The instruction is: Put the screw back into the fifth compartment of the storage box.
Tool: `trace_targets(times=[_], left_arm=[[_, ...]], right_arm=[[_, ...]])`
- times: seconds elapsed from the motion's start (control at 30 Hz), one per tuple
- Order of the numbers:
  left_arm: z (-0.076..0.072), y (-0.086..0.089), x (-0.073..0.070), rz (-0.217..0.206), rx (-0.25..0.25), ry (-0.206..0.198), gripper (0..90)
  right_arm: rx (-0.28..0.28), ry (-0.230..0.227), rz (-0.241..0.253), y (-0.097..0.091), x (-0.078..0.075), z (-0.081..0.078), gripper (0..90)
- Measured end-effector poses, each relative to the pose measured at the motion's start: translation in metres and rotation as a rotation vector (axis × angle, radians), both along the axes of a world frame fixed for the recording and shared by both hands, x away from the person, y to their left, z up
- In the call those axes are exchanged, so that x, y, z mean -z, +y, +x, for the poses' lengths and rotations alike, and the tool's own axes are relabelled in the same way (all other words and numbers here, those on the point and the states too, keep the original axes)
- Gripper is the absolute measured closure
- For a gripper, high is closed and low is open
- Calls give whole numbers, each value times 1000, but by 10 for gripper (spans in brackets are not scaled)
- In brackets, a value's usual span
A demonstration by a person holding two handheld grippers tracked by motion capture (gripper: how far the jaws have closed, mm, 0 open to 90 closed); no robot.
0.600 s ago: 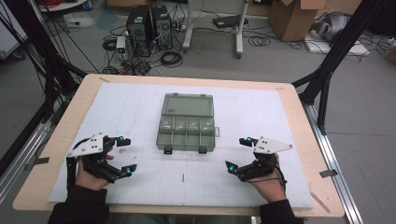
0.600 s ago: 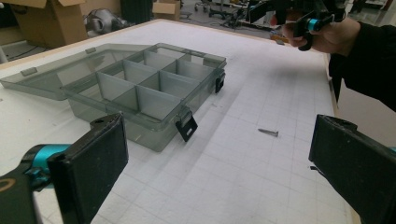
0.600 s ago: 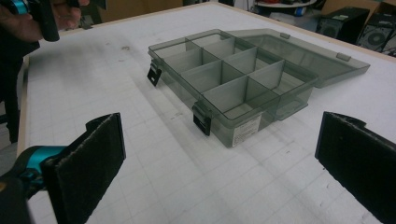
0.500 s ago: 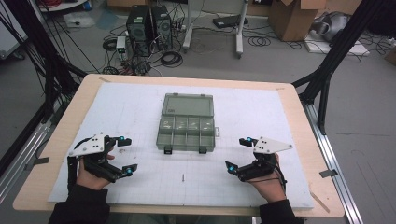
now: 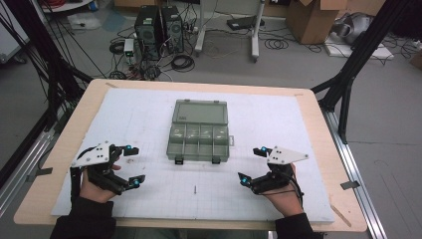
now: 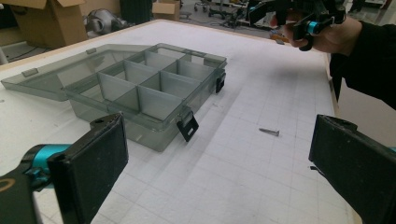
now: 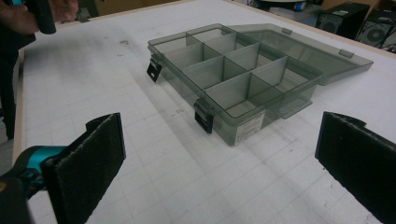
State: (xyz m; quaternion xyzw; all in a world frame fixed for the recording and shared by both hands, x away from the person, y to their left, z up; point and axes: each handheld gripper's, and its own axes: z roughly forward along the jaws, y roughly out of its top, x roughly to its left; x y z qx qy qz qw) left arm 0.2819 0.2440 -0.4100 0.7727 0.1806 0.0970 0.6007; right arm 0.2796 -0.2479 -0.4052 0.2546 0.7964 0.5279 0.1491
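A grey see-through compartment box (image 5: 199,135) lies open in the middle of the white gridded mat (image 5: 278,124), its lid folded back flat. Its compartments look empty in the left gripper view (image 6: 149,88) and the right gripper view (image 7: 233,70). A small screw (image 5: 195,189) lies on the mat in front of the box, also seen as a screw (image 6: 269,132) between the left jaws' line of sight. My left gripper (image 5: 133,165) hovers at the front left, open with nothing between its jaws. My right gripper (image 5: 252,164) hovers at the front right, open and empty too.
The mat covers a wooden table (image 5: 323,129) with black frame legs at its corners. Computer towers (image 5: 159,25), cables and cardboard boxes (image 5: 311,20) stand on the floor behind the table. Bare mat lies around the box on all sides.
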Motion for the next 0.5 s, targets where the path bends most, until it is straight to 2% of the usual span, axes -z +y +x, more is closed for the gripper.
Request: trace_targets(times=[0.3, 0.5], left_arm=[[0, -1, -1, 1, 2, -2, 51], [0, 0, -1, -6, 1, -6, 50]], right_arm=[[-21, 12, -12, 11, -1, -1, 4], [-47, 16, -36, 29, -1, 1, 4]])
